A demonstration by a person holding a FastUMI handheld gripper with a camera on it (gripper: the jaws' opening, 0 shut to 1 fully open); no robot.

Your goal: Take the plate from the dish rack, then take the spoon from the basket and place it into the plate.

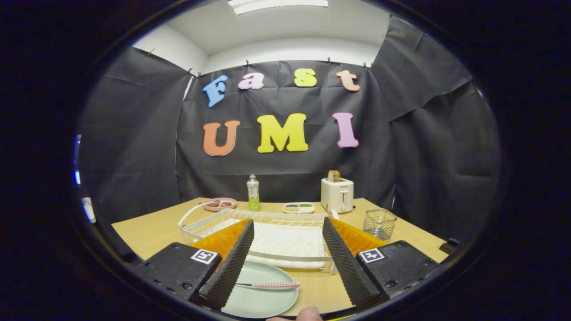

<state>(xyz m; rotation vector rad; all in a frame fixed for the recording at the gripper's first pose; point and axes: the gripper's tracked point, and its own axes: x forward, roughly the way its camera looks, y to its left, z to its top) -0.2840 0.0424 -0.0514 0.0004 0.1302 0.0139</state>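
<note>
The pale green plate (261,290) lies on the desk (147,229) nearest the gripper (285,263), holding the spoon (272,284), whose checked handle runs left-right. Beyond it the white dish rack (267,234) stands bare. A wire basket (379,224) stands right; toaster (337,194), bottle (253,193) and two dishes sit far. The jaws are spread, released, holding nothing.

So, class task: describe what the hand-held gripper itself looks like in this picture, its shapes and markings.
The gripper has two long wedge-shaped fingers with finely ribbed inner faces. Each finger is mounted on a black block with visible screws and a square black-and-white marker on top. Translucent orange parts sit just behind the fingers.
</note>
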